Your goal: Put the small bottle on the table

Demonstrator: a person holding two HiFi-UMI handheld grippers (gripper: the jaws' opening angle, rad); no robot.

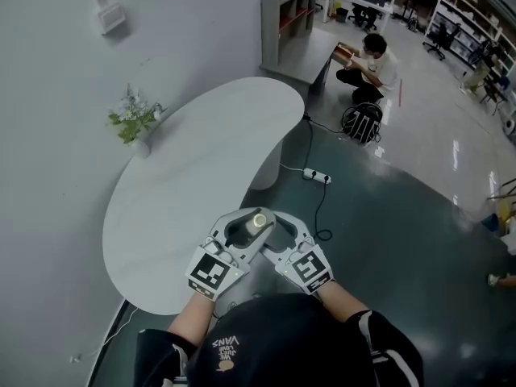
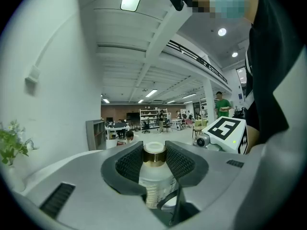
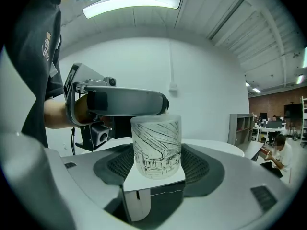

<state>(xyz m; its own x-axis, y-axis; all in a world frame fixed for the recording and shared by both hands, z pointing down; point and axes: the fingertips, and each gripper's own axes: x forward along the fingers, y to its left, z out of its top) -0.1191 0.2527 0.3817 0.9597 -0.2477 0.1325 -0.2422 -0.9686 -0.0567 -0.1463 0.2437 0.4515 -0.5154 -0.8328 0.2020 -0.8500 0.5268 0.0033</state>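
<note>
The small bottle is frosted, with a black line drawing on its body and a gold collar under a white cap. My left gripper is shut on its neck and shoulder, cap pointing away from the camera. In the right gripper view the bottle's body stands between the jaws of my right gripper, which stand wide with the pads beside it. The left gripper reaches over its top. Both grippers are close to my chest, over the near edge of the white table.
A small plant in a vase stands at the table's far left edge by the wall. On the floor beyond lie a power strip and a backpack. A person crouches by a grey shelf unit.
</note>
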